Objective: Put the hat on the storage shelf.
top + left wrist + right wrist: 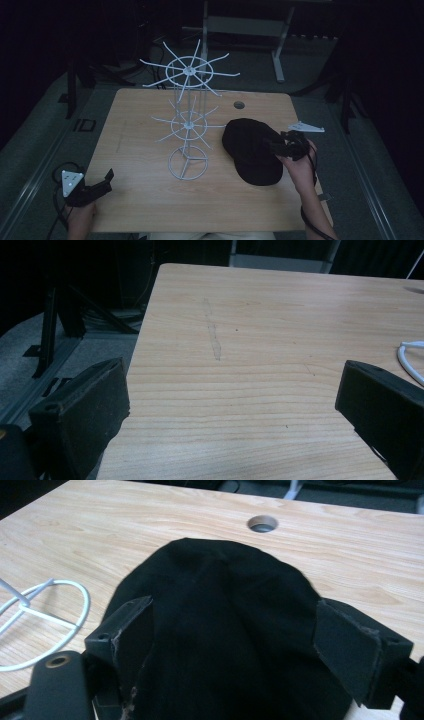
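A: Cap [252,150] first, as it seems to be the thing in play; but go big to small. What carries it all?

B: Wooden table [145,200], with a white wire rack [189,117] standing near its middle, two tiers of spokes over a ring base. The black cap lies flat on the table just right of that base, apart from it.

A: And the right gripper [277,146]?

B: It sits at the cap's right edge. In the right gripper view its fingers [131,630] are spread wide, one either side of the crown, grasping nothing yet.

A: The left gripper [102,181]?

B: Low at the near-left corner of the table, well apart from the rack, fingers [87,407] released with bare wood between them.

A: What could go wrong?

B: My guess: soft cloth may bunch, so a pinch taken on the crown could slip out. Lifted towards a spoke, the cap might snag, and the light rack, which nothing steadies, could tip
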Demonstrator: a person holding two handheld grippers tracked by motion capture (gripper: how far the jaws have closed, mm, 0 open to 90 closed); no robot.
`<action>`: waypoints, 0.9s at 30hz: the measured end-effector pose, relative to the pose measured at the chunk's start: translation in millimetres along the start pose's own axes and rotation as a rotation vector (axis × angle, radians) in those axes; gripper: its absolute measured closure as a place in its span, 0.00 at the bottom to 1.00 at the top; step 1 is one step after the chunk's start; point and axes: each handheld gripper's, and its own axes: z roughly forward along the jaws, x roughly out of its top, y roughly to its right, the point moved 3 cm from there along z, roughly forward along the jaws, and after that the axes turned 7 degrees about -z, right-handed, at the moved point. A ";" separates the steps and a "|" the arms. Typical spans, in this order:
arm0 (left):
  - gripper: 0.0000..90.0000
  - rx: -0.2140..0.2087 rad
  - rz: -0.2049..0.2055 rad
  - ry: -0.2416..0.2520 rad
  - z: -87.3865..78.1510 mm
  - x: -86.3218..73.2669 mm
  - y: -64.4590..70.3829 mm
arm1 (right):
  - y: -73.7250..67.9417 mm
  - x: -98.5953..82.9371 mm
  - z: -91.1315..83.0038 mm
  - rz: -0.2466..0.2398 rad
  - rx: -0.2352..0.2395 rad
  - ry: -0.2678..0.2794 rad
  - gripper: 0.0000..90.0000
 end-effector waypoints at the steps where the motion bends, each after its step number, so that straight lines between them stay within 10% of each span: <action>1: 0.02 0.000 0.000 0.000 0.0 0.0 0.0 | -1.4 2.5 3.9 0.001 0.002 -0.003 0.19; 14: 0.02 -0.001 0.003 0.007 0.0 0.1 0.2 | -8.3 29.5 62.6 -0.029 0.016 -0.123 0.25; 27: 0.02 -0.002 0.005 0.006 0.0 0.1 0.3 | -6.4 13.9 105.8 -0.060 -0.019 -0.311 0.35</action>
